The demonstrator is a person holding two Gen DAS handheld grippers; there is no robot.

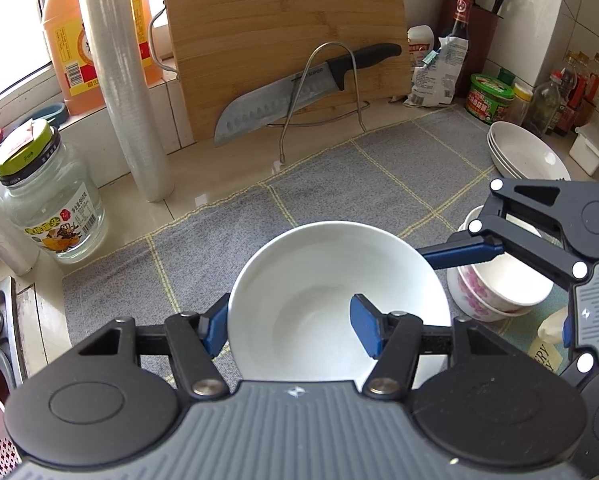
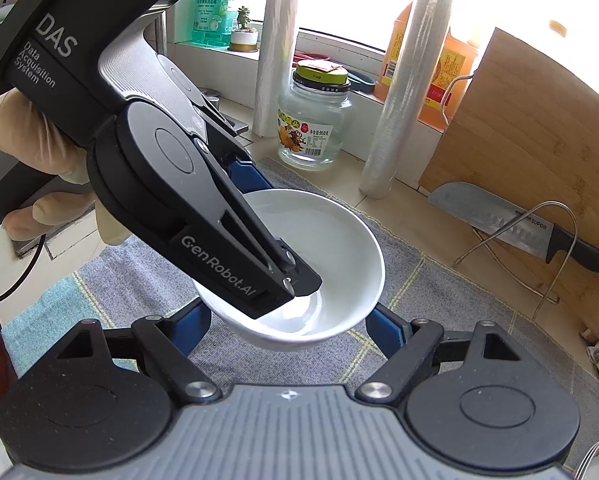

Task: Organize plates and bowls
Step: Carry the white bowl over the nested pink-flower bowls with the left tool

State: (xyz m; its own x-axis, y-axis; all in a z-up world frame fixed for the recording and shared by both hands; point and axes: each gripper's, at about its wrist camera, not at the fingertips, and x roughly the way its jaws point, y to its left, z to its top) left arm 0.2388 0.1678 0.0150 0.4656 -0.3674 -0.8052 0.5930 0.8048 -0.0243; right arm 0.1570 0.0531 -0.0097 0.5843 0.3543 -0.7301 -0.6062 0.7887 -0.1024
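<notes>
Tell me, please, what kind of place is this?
Most likely a home kitchen counter: a knife leans on a wooden cutting board, sauce bottles stand by the tiled wall, and a white bowl sits on a grey mat.

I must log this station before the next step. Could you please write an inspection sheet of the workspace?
Surface: grey checked mat on a pale counter.
Job's things: white bowl between the left gripper's fingers; flowered bowls stacked; white plates stacked behind.
Clutter: knife, cutting board, glass jar, film rolls, sauce bottles.
Grippers: left gripper straddles the bowl's rim, one finger inside; right gripper open, close beside the bowl.
Cables: thin black cable at the left edge.
Surroundings: window sill, tiled wall, sink corner.
</notes>
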